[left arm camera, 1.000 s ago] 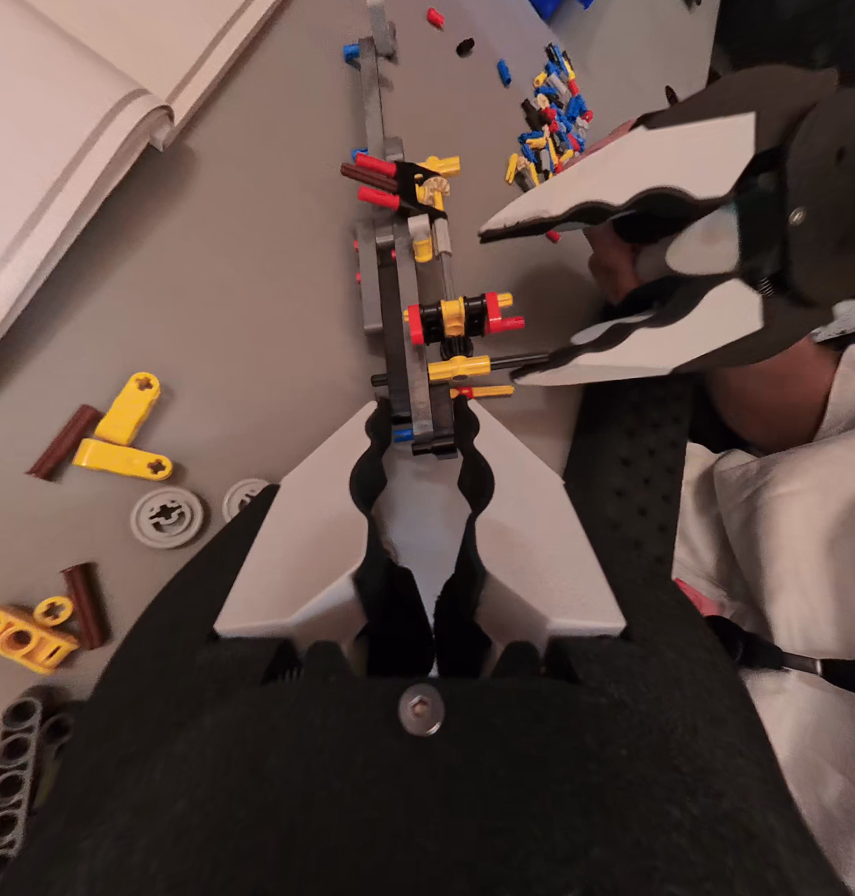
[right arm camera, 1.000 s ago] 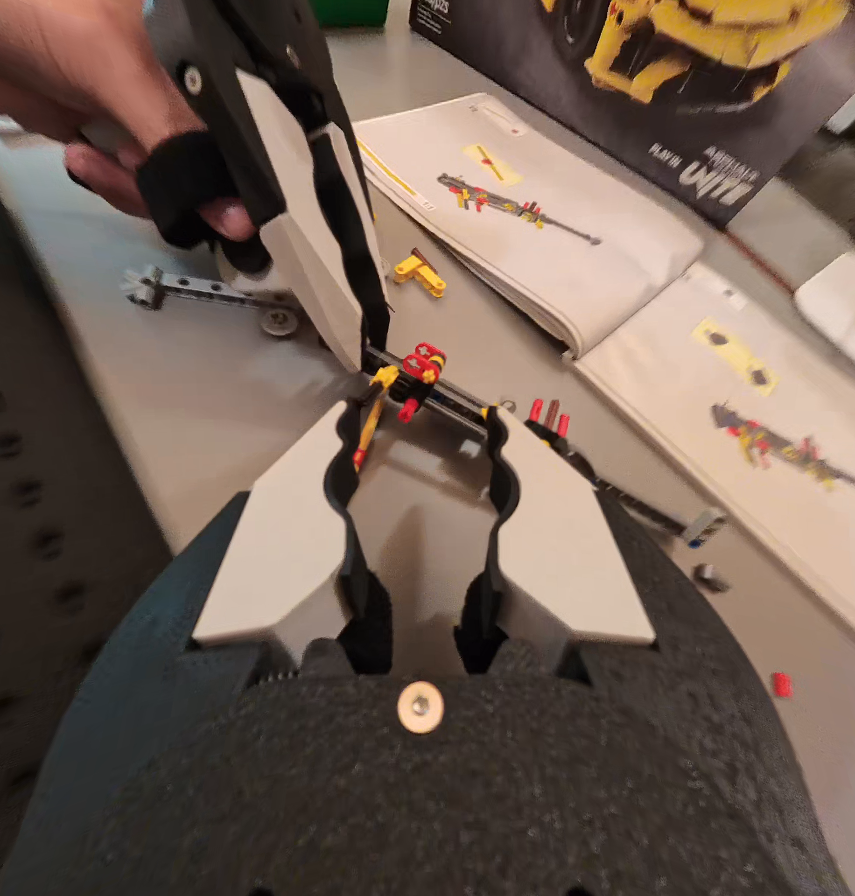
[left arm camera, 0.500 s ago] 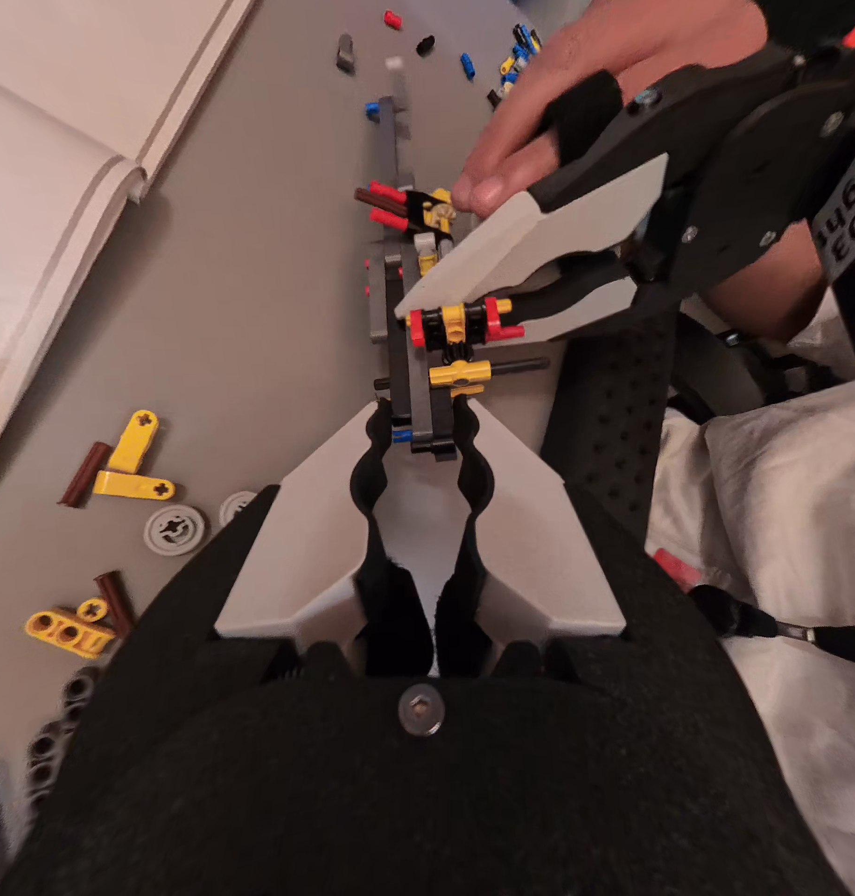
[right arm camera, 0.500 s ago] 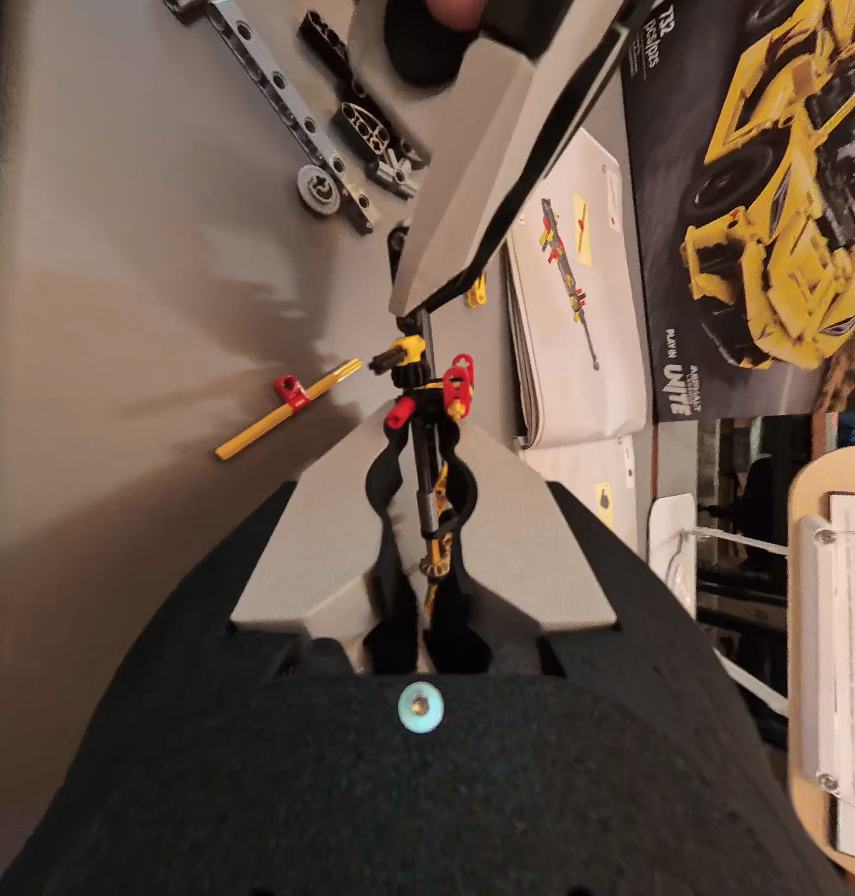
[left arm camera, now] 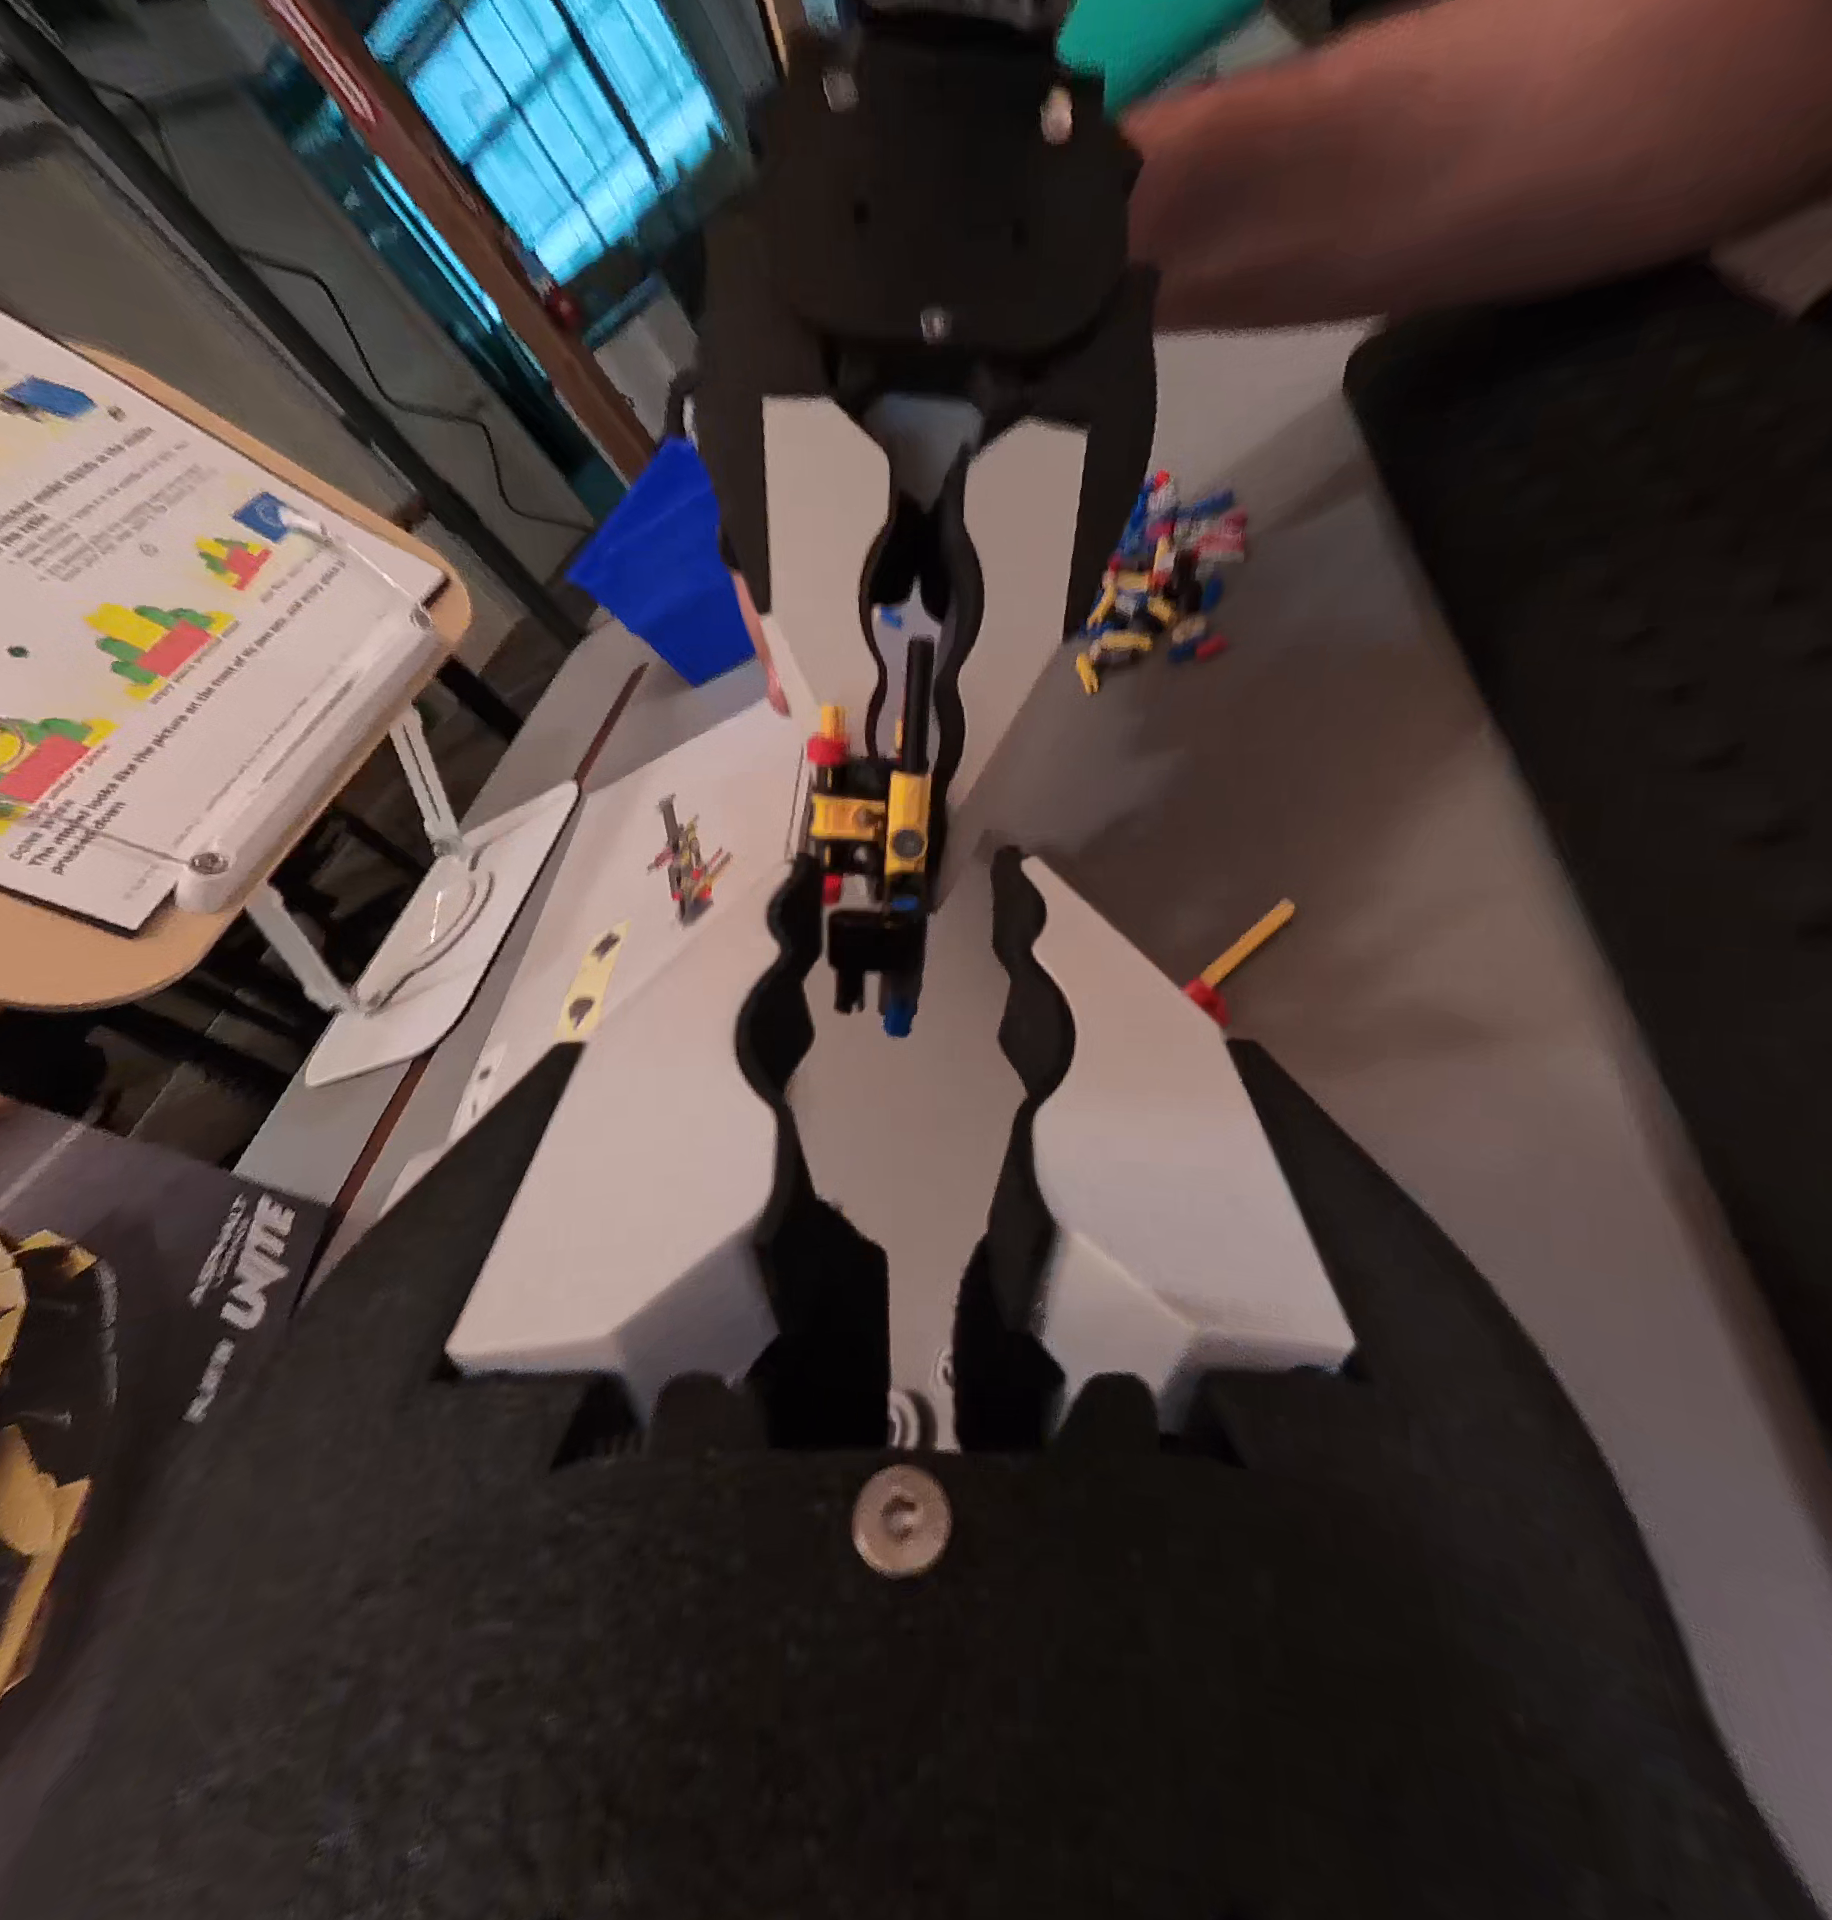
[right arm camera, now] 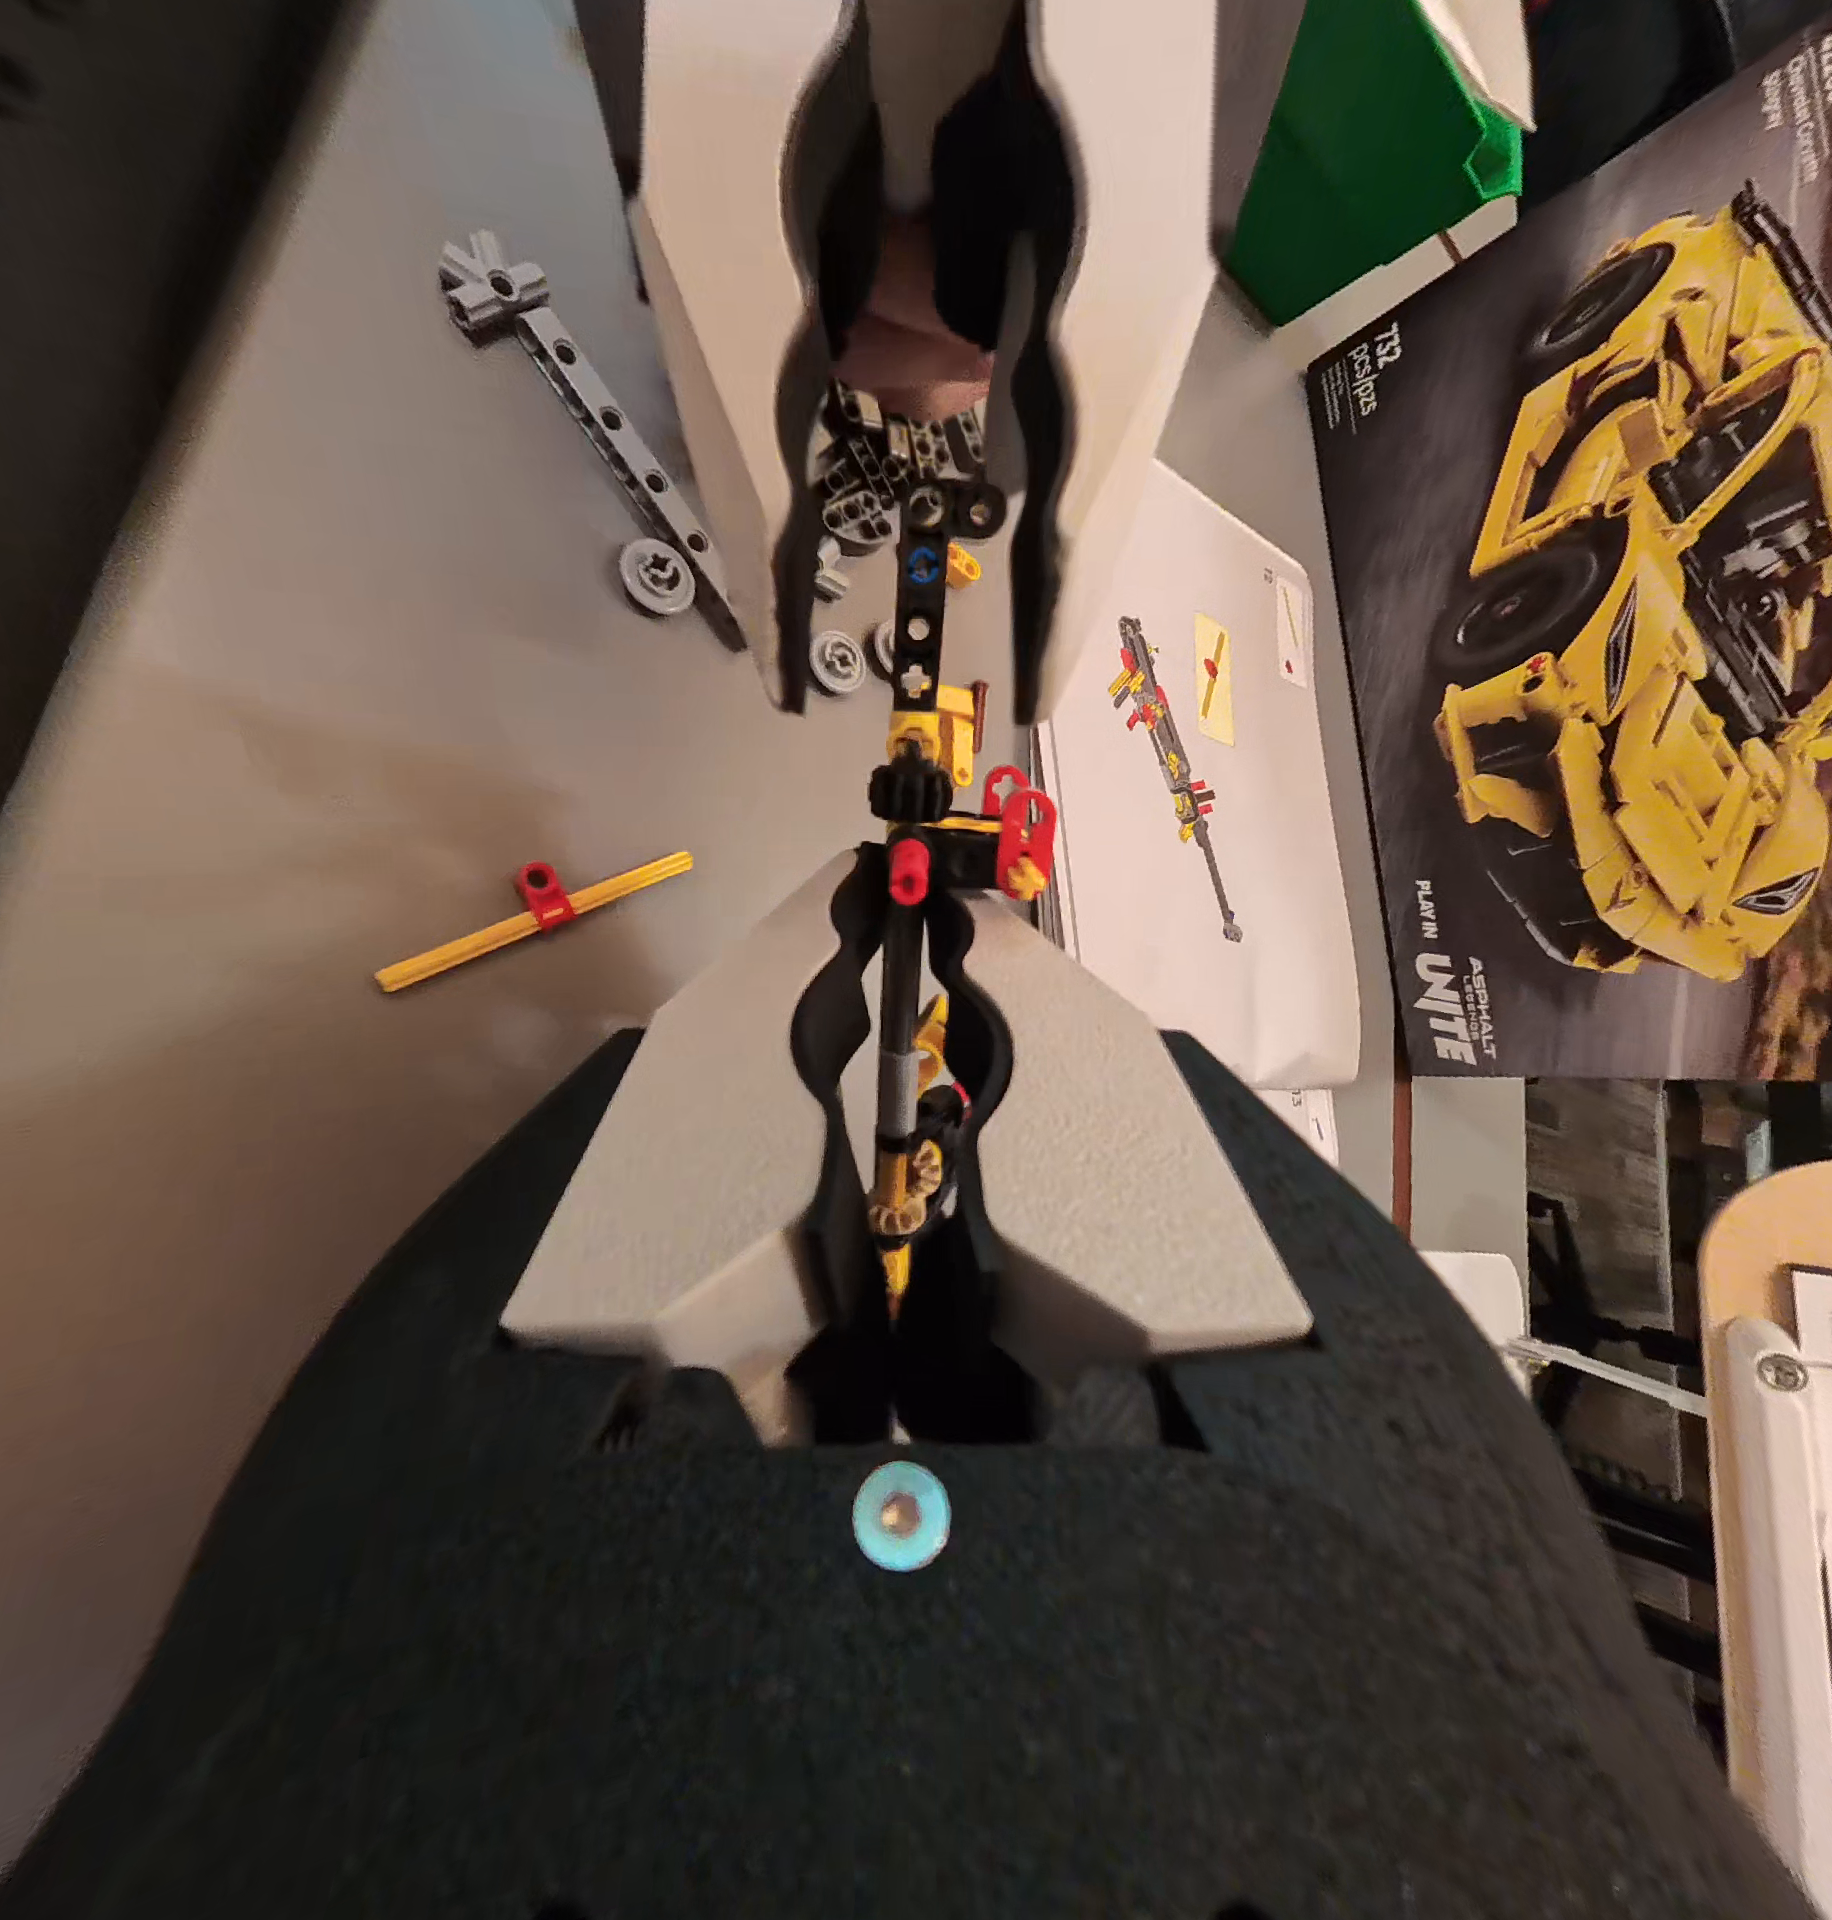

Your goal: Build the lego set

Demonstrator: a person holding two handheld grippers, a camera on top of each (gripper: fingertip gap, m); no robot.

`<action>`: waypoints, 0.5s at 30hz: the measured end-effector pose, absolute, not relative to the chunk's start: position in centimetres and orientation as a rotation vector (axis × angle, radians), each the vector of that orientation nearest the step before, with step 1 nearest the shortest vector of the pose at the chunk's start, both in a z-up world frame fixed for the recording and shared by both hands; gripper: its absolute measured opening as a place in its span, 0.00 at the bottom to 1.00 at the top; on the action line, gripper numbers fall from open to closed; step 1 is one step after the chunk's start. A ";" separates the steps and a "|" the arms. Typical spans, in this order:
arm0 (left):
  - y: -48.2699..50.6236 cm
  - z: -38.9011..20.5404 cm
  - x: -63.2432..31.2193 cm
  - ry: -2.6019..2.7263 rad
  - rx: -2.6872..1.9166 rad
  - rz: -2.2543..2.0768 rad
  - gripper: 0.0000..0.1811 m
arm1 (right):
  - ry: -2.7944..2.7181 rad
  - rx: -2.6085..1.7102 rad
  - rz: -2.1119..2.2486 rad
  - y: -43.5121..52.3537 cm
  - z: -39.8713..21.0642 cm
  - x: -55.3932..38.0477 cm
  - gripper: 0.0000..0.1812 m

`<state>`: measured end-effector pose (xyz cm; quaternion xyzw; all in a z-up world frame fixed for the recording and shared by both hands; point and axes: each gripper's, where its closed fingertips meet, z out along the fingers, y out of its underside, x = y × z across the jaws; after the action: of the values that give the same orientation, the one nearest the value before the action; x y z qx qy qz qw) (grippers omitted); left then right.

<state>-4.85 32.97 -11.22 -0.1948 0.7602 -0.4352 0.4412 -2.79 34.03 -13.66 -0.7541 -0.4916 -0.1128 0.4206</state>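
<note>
Our right gripper (right arm camera: 904, 914) is clenched on the long Lego assembly (right arm camera: 917, 790) — black axle, yellow and red connectors — held up above the grey table (right arm camera: 299, 727). Our left gripper (left arm camera: 896, 883) stands released, its fingers either side of the assembly's free end without touching. On the table below lie a yellow axle with red connector (right arm camera: 534, 920), the open instruction booklet (right arm camera: 1213, 790) and the box (right arm camera: 1639, 582).

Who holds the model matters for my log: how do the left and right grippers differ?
The right gripper is shut on the model; the left gripper is open. The right grips the model's shaft deep between its fingers; the left only flanks its free end, seemingly without contact. Both face each other along the model.
</note>
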 end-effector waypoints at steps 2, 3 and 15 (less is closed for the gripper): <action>33.4 -12.4 -4.6 1.940 -0.485 -0.995 0.13 | -1.265 -1.872 -0.293 33.9 -14.0 -2.9 0.04; 33.4 -12.8 -4.6 1.965 -0.488 -0.987 0.12 | -1.274 -1.866 -0.300 33.9 -14.1 -2.9 0.04; 33.9 -12.7 -4.4 1.970 -0.709 -1.092 0.05 | -1.050 -2.005 -0.171 33.9 -13.8 -2.4 0.07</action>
<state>-4.38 33.85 -12.74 -0.2776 0.7716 -0.4277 0.3802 -2.40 33.88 -13.80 -0.8009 -0.4193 -0.0683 0.4221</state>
